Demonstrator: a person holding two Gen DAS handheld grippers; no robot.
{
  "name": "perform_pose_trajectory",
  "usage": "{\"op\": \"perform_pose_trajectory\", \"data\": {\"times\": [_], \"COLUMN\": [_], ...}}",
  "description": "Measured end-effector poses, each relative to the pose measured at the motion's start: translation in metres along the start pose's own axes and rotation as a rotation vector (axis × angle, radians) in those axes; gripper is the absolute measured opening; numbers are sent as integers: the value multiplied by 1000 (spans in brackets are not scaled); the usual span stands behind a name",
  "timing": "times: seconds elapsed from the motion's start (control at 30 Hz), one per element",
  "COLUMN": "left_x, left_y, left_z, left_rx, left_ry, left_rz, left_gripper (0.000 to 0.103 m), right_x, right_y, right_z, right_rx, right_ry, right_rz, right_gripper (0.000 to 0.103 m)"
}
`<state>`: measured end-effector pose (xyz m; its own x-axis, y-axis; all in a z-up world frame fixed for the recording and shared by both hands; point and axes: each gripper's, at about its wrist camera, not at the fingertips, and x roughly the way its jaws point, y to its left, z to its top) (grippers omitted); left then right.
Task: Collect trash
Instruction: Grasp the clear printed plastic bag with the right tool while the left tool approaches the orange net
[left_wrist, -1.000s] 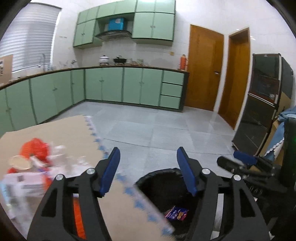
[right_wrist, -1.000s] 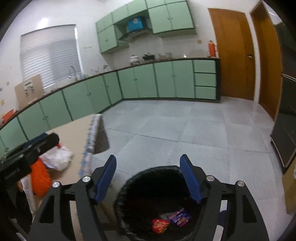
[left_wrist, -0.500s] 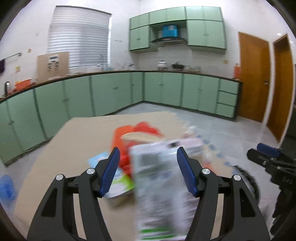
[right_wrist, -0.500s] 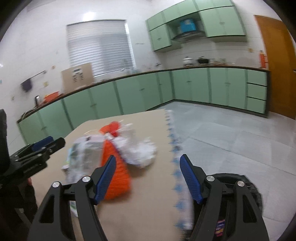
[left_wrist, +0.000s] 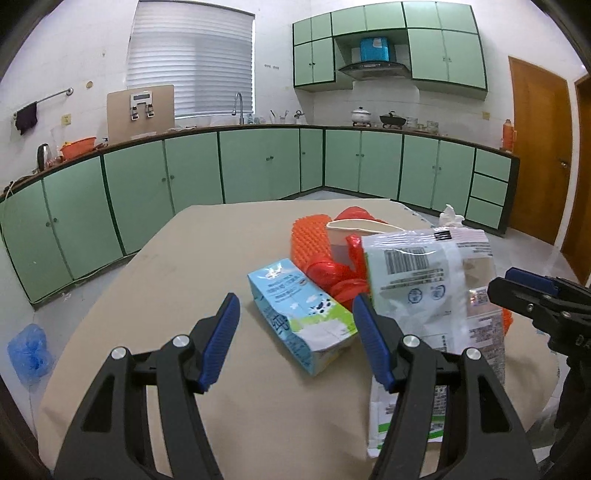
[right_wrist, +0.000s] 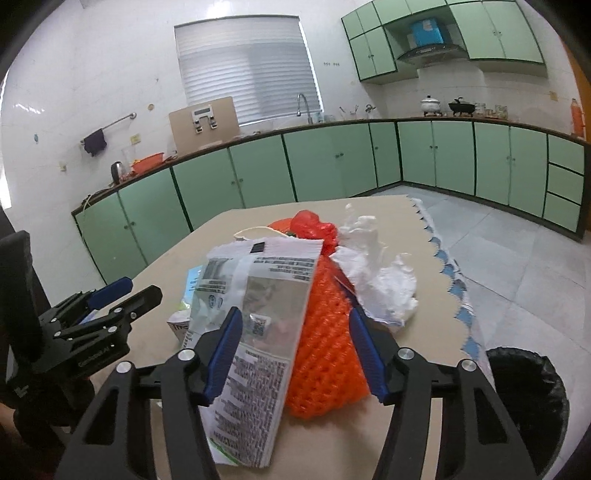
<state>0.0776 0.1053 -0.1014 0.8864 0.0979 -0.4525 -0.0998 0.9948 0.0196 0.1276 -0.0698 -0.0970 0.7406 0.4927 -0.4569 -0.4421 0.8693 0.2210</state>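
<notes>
Left wrist view had been staring into the black bin a second earlier; now both grippers had swung back over the table (left_wrist: 155, 295) and its trash pile. The left gripper (left_wrist: 295, 339) hung spread and empty right by the milk carton (left_wrist: 299, 314). The right gripper (right_wrist: 293, 349) was closing, with the printed wrapper (right_wrist: 255, 332) and orange foam net (right_wrist: 325, 332) between its fingers, not pinched yet. Bin (right_wrist: 528, 402) sat beside the table, so I'd guess a fresh pickup was starting.

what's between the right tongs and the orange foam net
The printed plastic wrapper lies over the left side of the orange foam net, between the closing right tongs. The net's right side is uncovered, and the crumpled white tissue lies just beyond it.
</notes>
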Motion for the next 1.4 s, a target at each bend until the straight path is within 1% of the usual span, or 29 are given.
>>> {"op": "perform_pose_trajectory", "data": {"times": [0.23, 0.33, 0.37, 0.4, 0.63, 0.77, 0.83, 0.9, 0.93, 1.0, 1.03, 1.1, 1.2, 1.33, 1.4], "left_x": [9, 14, 17, 18, 24, 26, 28, 29, 30, 30, 30, 28, 24, 15, 11], "left_y": [4, 3, 3, 4, -2, -5, -6, -4, -3, -1, -1, -1, -1, 0, 0], "left_z": [-5, -9, -10, -11, -19, -23, -25, -26, -26, -27, -27, -26, -23, -15, -10], "left_rx": [-4, -3, -5, -6, 1, 0, 0, -7, -10, -14, -15, -10, -7, -12, -18], "left_ry": [29, 45, 54, 59, 77, 88, 91, 99, 101, 103, 103, 98, 83, 54, 38], "left_rz": [10, 10, 7, 5, -5, -9, -4, -4, -3, 1, 1, 1, -1, -4, -7], "left_gripper": [62, 62, 62, 62, 62, 62, 62, 61, 61, 61, 61, 61, 61, 61, 62], "right_x": [13, 13, 12, 11, 3, 3, 5, 7, 8, 8, 7, 5, -3, -15, -22], "right_y": [3, 3, 4, 4, 8, 11, 13, 13, 11, 9, 8, 7, 8, 7, 7], "right_z": [3, 0, 1, 0, -1, 0, -1, -2, -2, -2, -2, 0, 3, 11, 16], "right_rx": [-1, -2, -6, -11, -23, -33, -37, -28, -16, -9, -10, -13, -29, -15, -19], "right_ry": [31, 43, 46, 50, 53, 65, 73, 85, 94, 97, 97, 97, 87, 54, 34], "right_rz": [46, 64, 68, 74, 100, 132, 143, 152, 162, 169, 172, 179, 189, 209, 202], "right_gripper": [46, 36, 31, 29, 27, 27, 31, 31, 30, 20, 19, 11, 6, 4, 3]}}
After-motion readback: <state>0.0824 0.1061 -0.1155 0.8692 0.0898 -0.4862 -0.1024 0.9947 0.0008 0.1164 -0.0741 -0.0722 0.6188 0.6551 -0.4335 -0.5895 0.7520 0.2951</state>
